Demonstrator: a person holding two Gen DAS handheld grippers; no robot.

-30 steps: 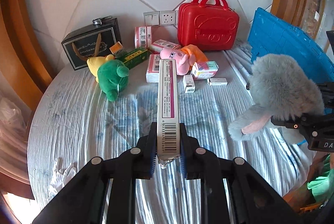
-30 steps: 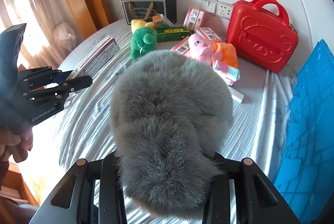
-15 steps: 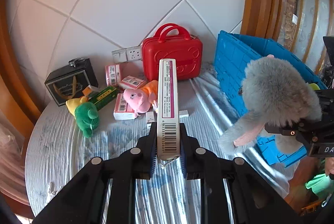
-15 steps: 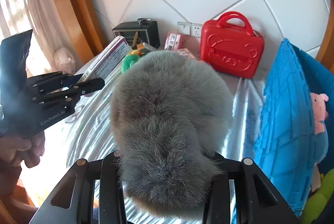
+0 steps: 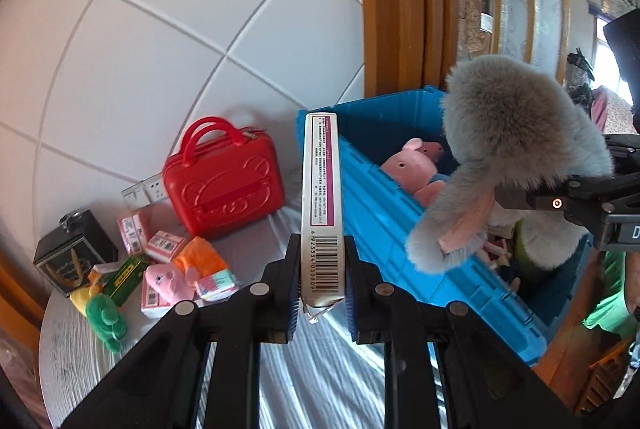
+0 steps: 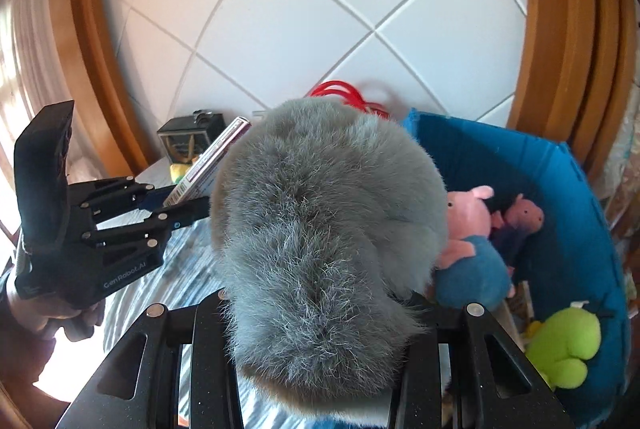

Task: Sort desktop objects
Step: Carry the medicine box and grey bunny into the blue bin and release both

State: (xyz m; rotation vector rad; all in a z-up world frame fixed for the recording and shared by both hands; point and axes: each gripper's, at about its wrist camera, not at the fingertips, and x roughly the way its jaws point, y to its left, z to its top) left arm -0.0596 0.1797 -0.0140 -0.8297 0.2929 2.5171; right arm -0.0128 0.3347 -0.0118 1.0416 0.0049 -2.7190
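My left gripper [image 5: 322,281] is shut on a long white and magenta box [image 5: 320,197] with a barcode, held upright above the table near the blue crate [image 5: 384,213]. It also shows in the right wrist view [image 6: 208,165]. My right gripper [image 6: 320,313] is shut on a fluffy grey plush toy [image 6: 320,237], held above the crate's left edge; the toy also shows in the left wrist view [image 5: 516,149]. Inside the crate [image 6: 576,197] lie a pink pig plush [image 6: 468,229], a darker pig plush [image 6: 520,221] and a lime green plush [image 6: 568,345].
On the round table [image 5: 72,349] stand a red case [image 5: 224,189], a black gift box [image 5: 72,257], a green plush [image 5: 104,317], a pink plush [image 5: 164,281], an orange item [image 5: 200,261] and several small boxes [image 5: 160,249]. White tiled wall behind.
Both grippers have risen and swung right toward the blue crate with their loads. The grey plush now hangs over the crate; the crate's inside has come into view.
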